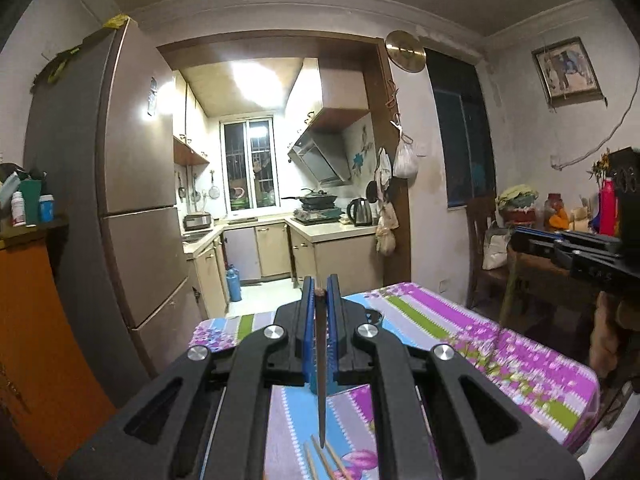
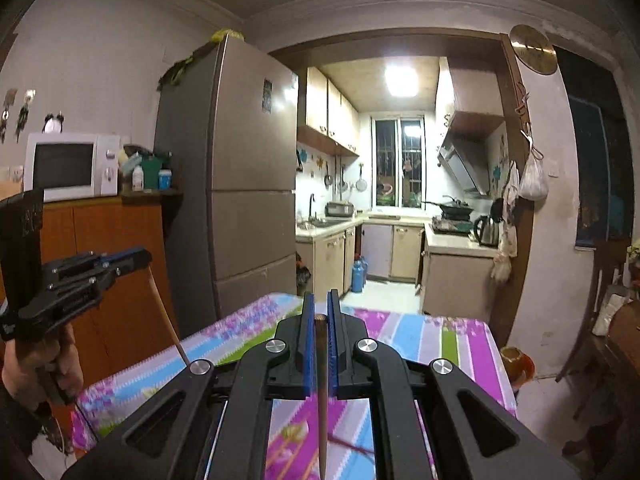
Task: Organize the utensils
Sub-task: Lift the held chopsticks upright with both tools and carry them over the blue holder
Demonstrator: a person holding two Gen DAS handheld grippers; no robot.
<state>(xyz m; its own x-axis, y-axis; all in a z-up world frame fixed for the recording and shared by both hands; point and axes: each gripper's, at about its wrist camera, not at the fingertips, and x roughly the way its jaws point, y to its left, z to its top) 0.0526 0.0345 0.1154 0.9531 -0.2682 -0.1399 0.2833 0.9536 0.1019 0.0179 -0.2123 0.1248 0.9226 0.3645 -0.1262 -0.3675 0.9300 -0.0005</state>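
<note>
My left gripper [image 1: 320, 285] is shut on a dark chopstick [image 1: 321, 380] that hangs down between its blue fingers [image 1: 307, 320], point above the table. Several loose wooden chopsticks [image 1: 324, 460] lie on the floral tablecloth [image 1: 520, 360] below it. My right gripper [image 2: 320, 300] is shut on a lighter wooden chopstick [image 2: 321, 400] that hangs down the same way above the tablecloth [image 2: 420, 332]. The left gripper also shows at the left of the right wrist view [image 2: 132, 258], with its chopstick [image 2: 168, 320] hanging down. The right gripper shows at the right edge of the left wrist view [image 1: 520, 240].
A tall fridge [image 2: 240, 180] stands left of the kitchen doorway [image 2: 392, 200]. An orange cabinet [image 2: 108, 272] with a microwave [image 2: 68, 166] is at far left. A wooden chair [image 1: 484, 248] and a cluttered side table [image 1: 560, 280] stand right of the table.
</note>
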